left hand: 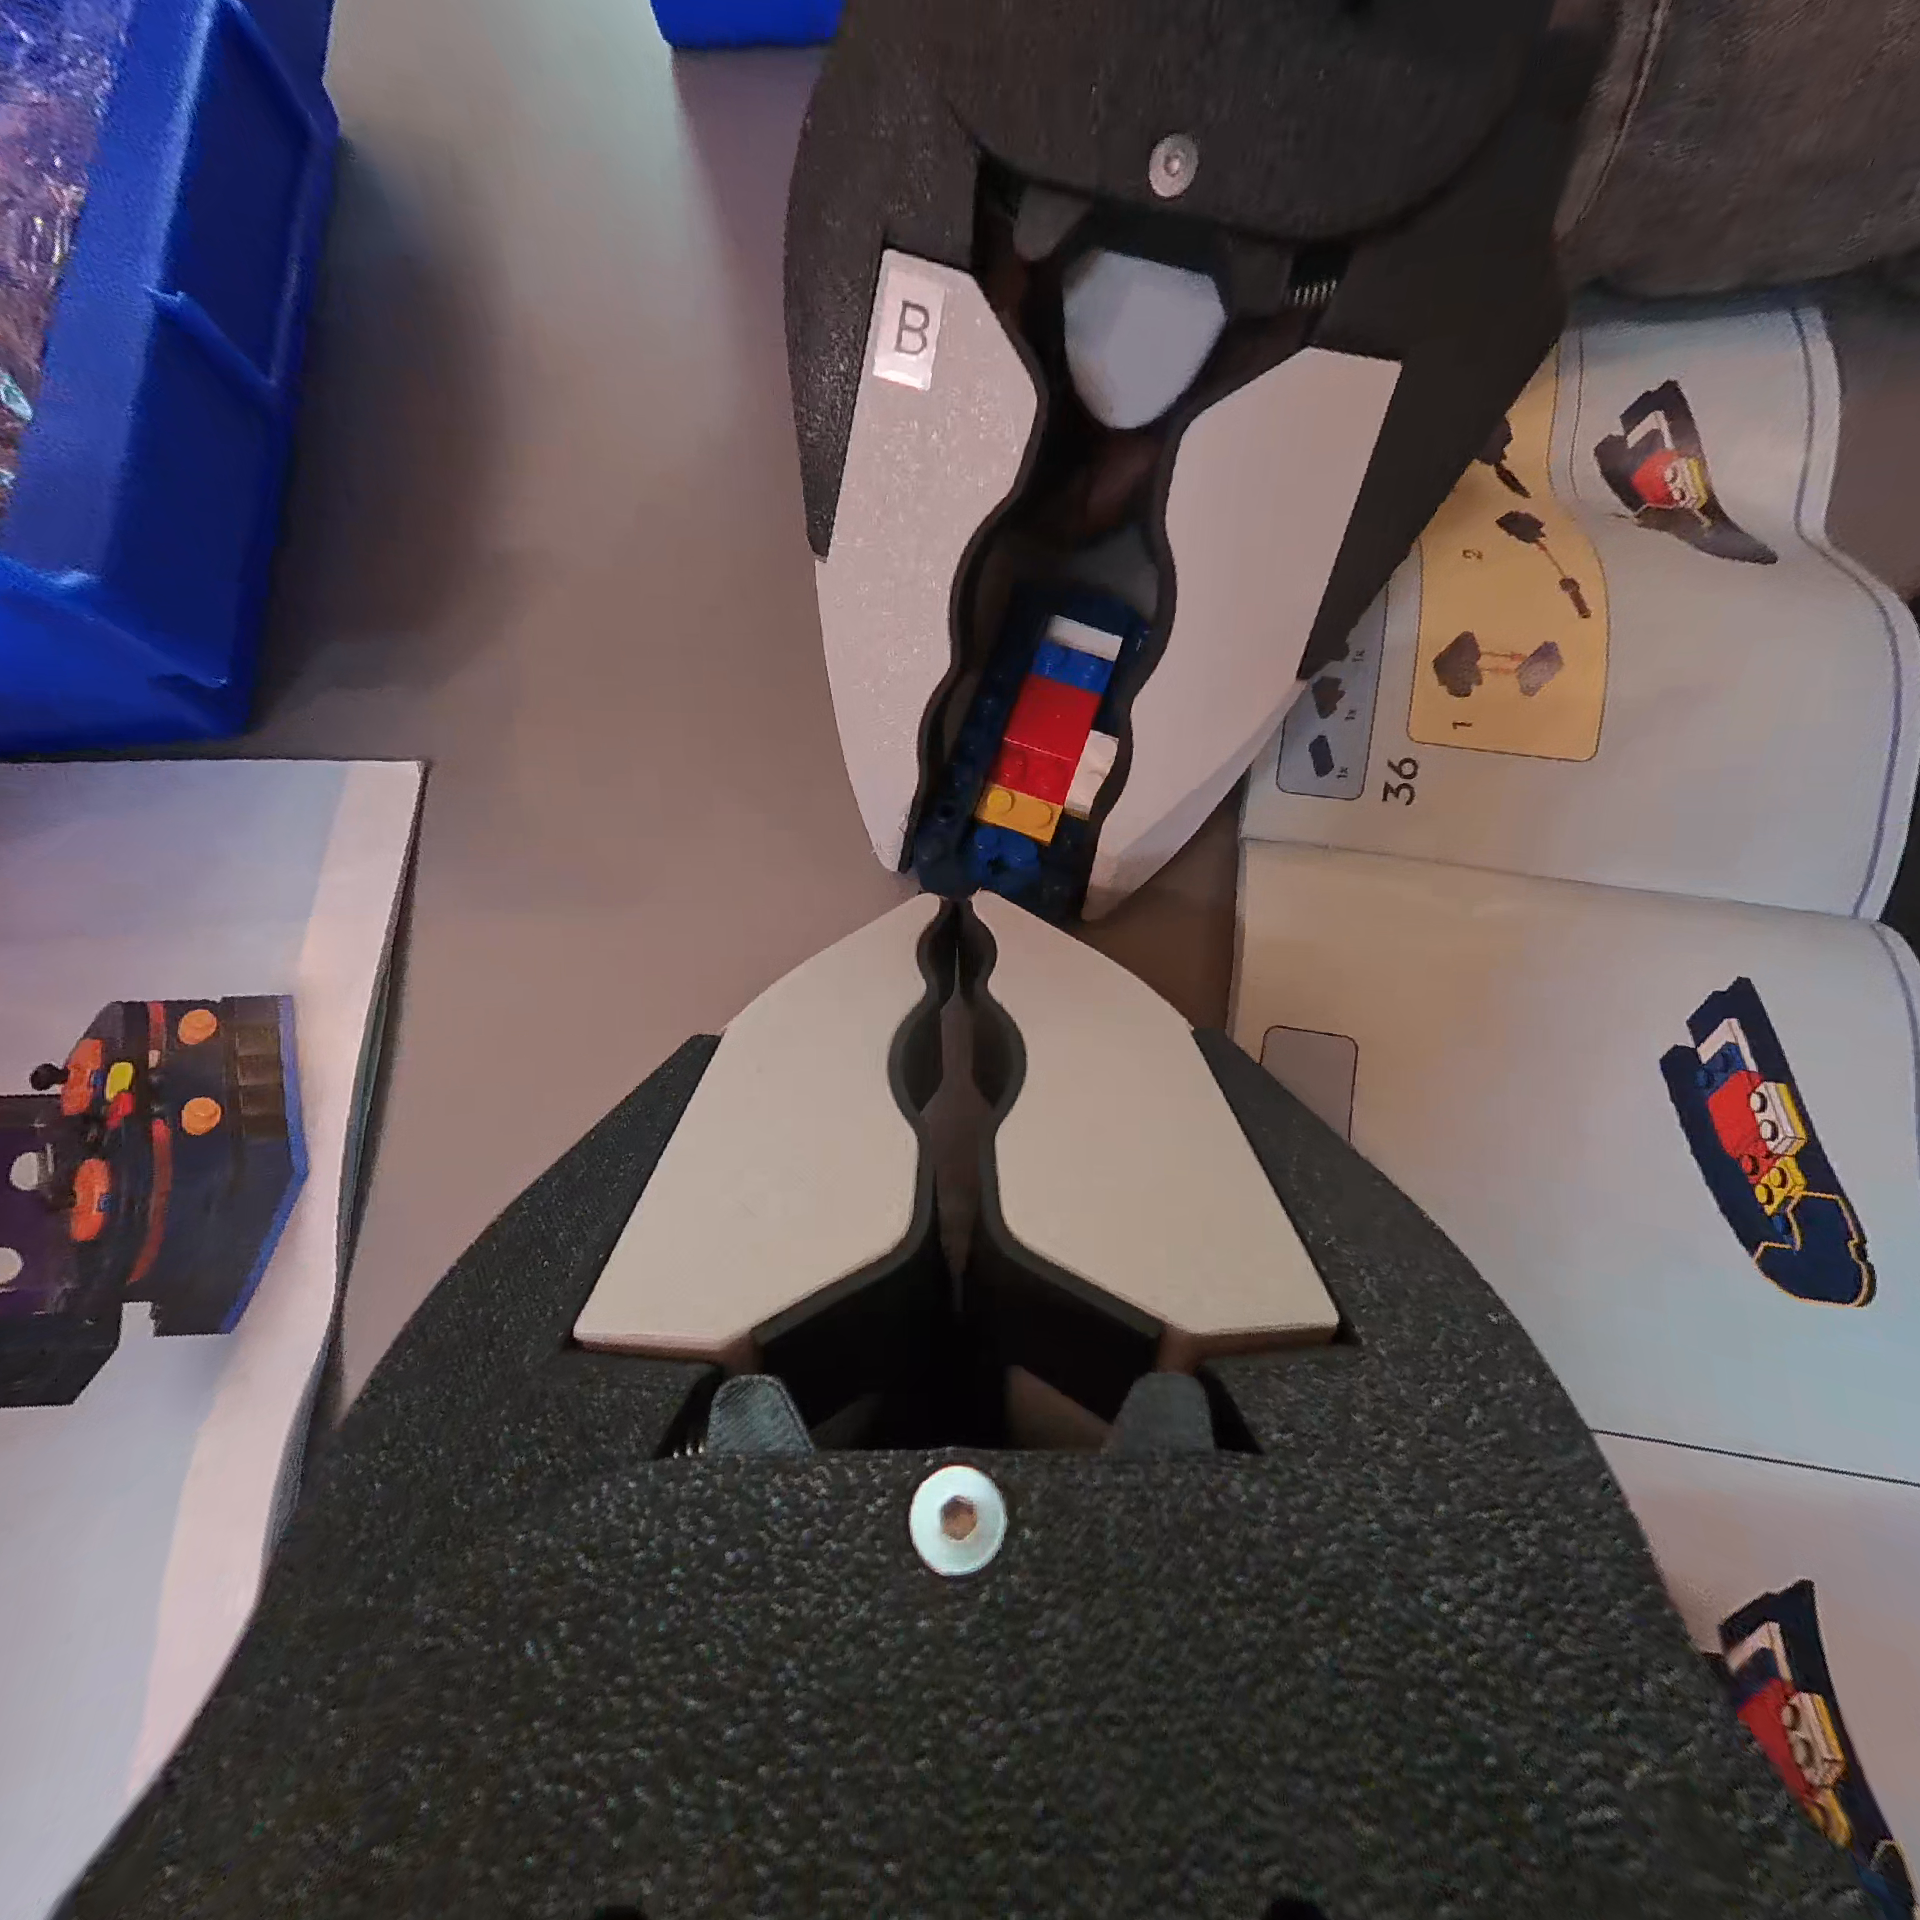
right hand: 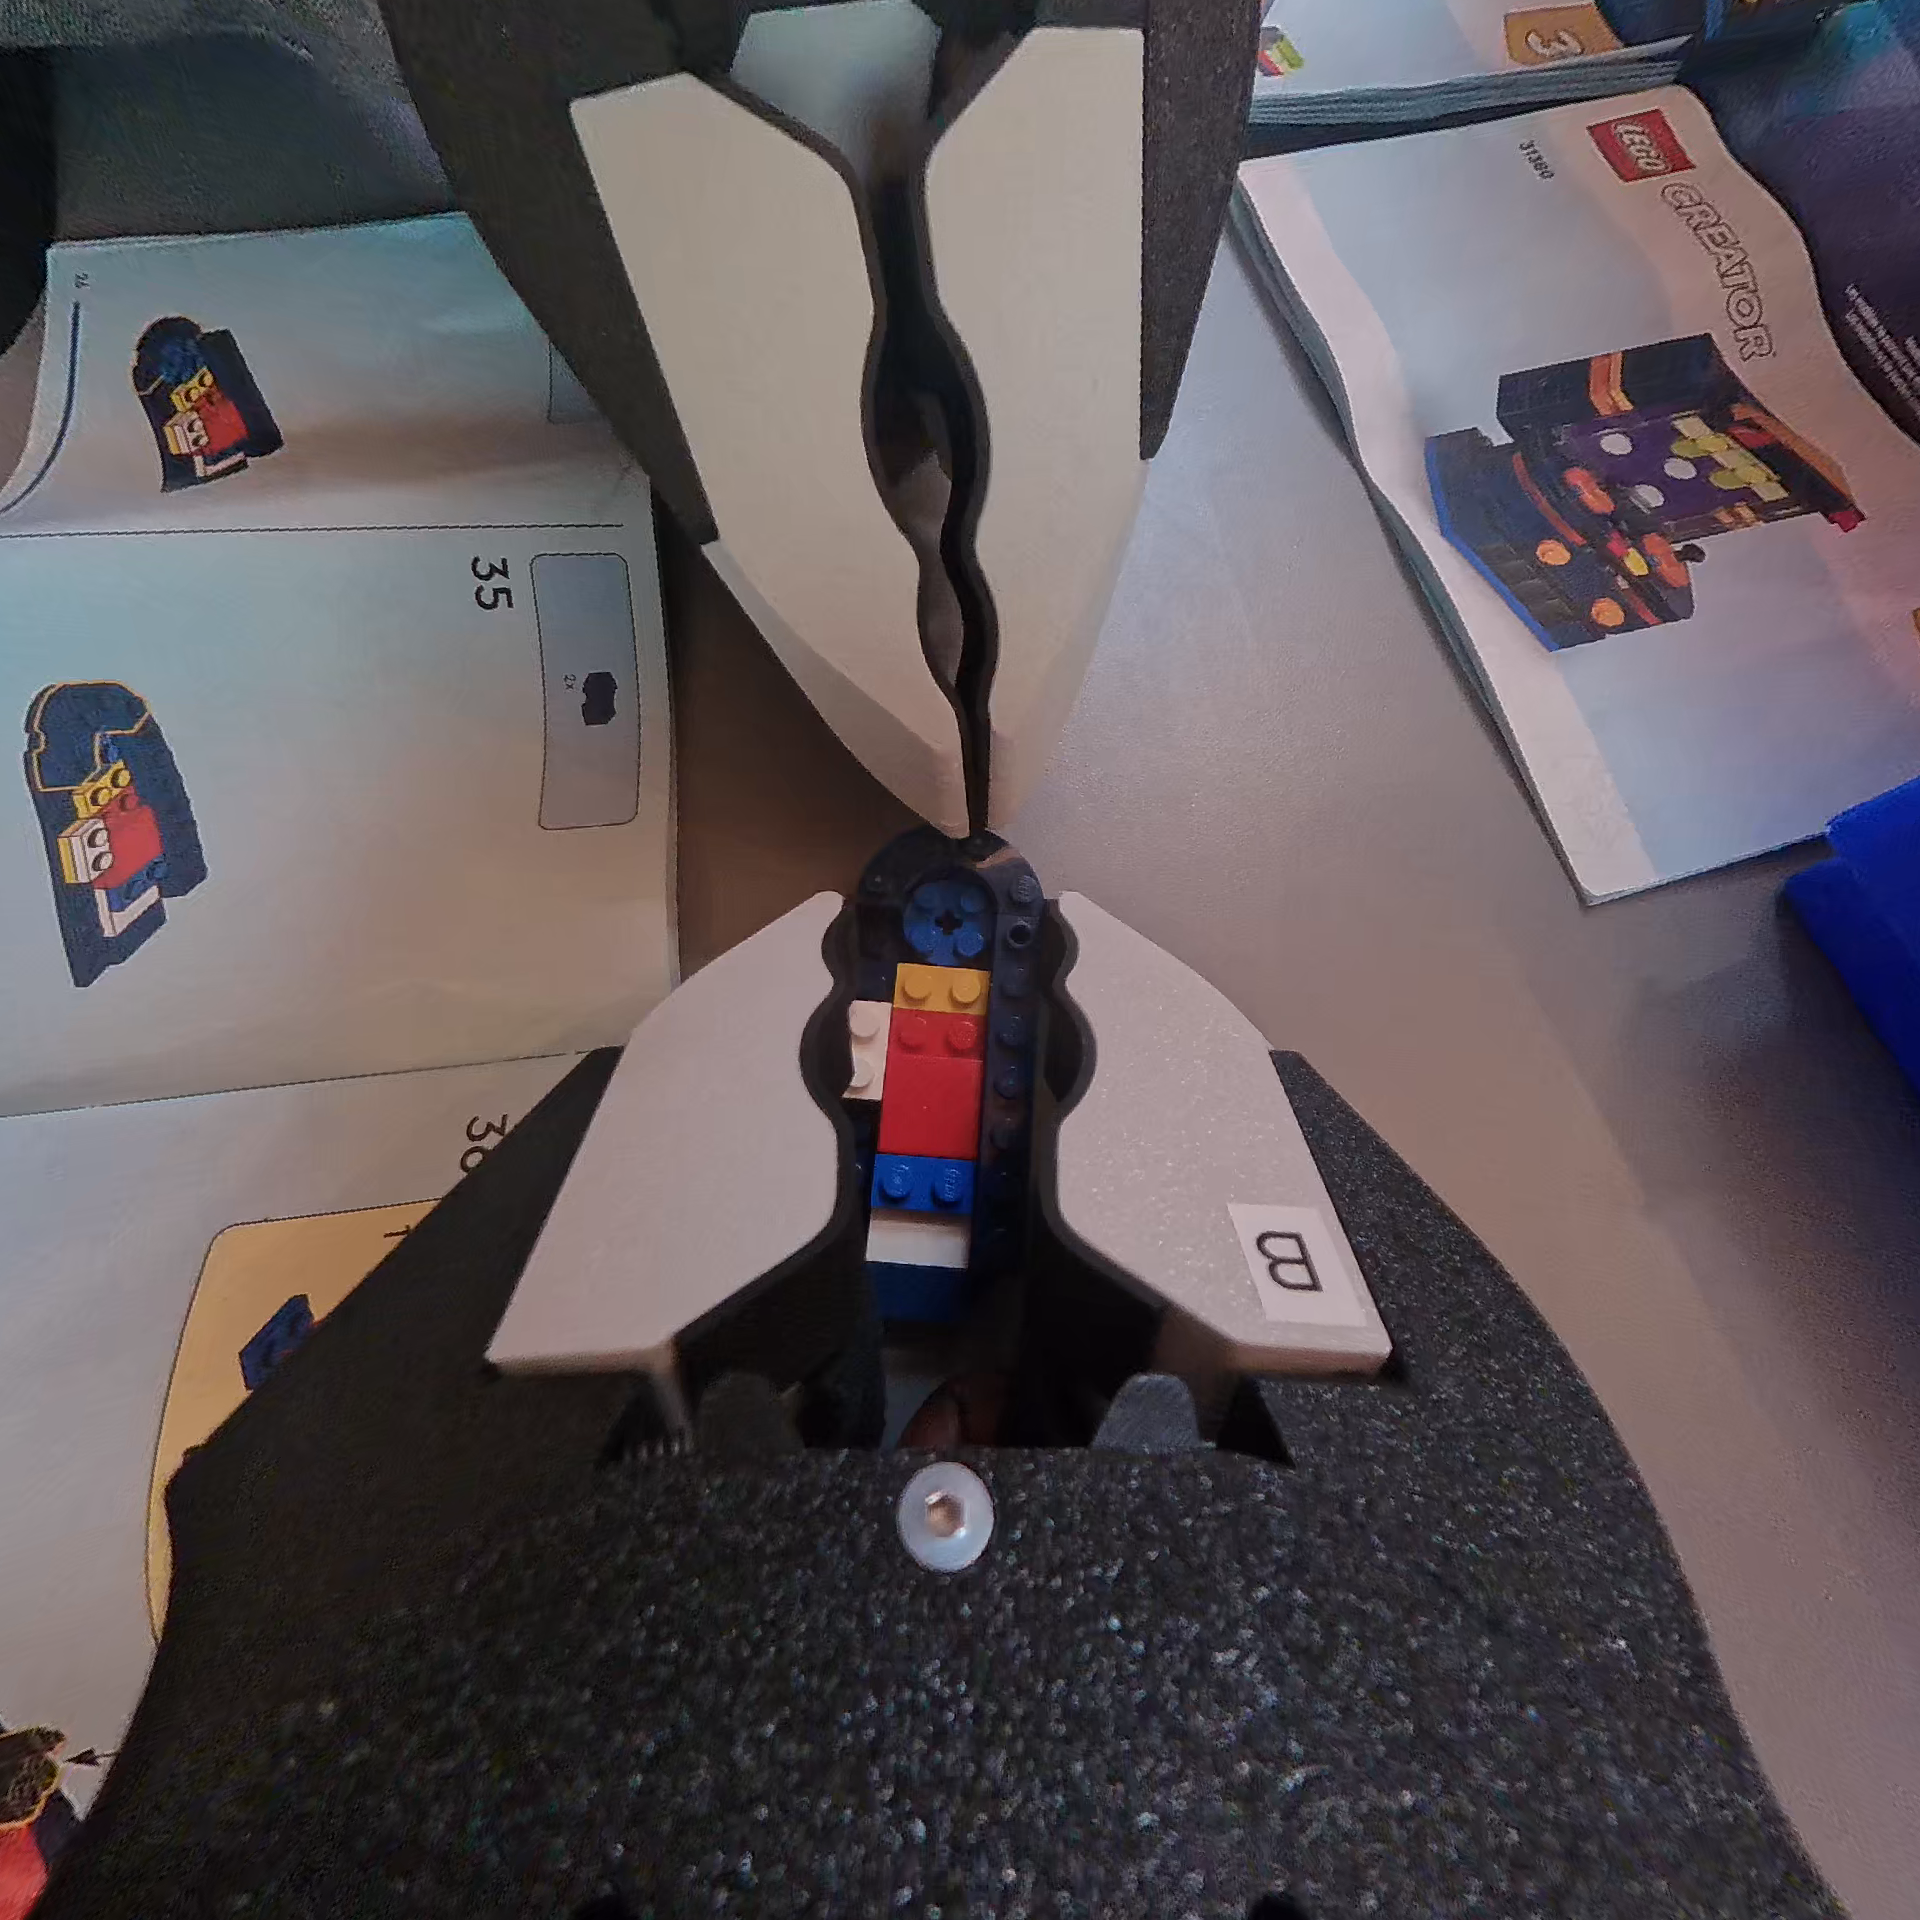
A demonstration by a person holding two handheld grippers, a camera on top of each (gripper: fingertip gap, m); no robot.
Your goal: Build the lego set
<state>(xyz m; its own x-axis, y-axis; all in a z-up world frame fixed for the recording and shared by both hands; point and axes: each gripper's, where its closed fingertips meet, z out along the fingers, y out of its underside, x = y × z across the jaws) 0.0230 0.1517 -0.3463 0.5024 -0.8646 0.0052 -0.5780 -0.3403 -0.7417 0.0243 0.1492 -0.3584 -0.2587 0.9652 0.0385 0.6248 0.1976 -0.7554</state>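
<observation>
Open instruction booklet (right hand: pixel 312 779) and blue bin (left hand: pixel 156 364) flank the brick model (right hand: pixel 935 1081). Right gripper (right hand: pixel 940 904) clamps that model; left gripper (left hand: pixel 951 914), clenched on nothing, touches its rounded end.

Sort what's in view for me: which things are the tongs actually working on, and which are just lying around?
In hand:
- brick model, clamped in the right tongs
- left tongs, shut, tips at the model's rounded dark blue end
- open manual, showing a similar model

Lying about:
- closed booklet
- blue bin
- table
</observation>
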